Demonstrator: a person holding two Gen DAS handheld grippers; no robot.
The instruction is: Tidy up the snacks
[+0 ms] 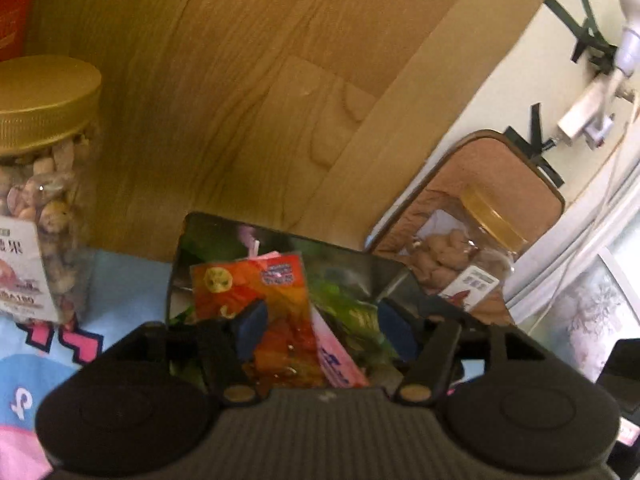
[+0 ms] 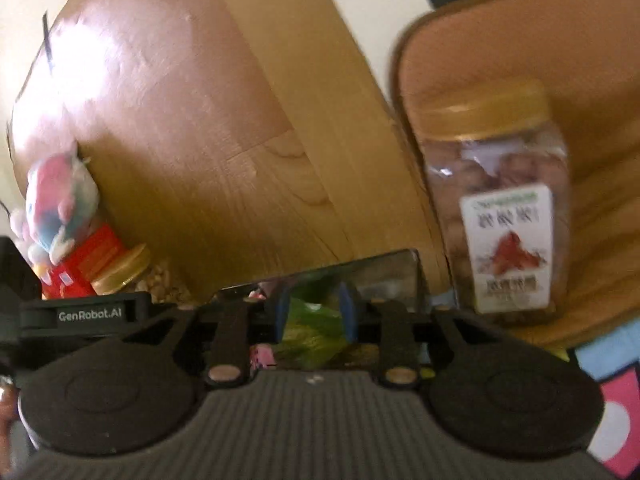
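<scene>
In the left wrist view my left gripper hangs open over a shiny dark box of snack packets. An orange packet and a pink packet lie between its blue pads, untouched as far as I can see. A green packet lies beside them. In the right wrist view my right gripper is shut on the green packet, just above the same box. A gold-lidded nut jar stands to its right, against a brown cushion.
A second gold-lidded jar of mixed nuts stands at left on a blue and pink cloth. A wooden panel rises behind the box. A plush toy and a red box sit far left. Cables and a plug hang on the wall.
</scene>
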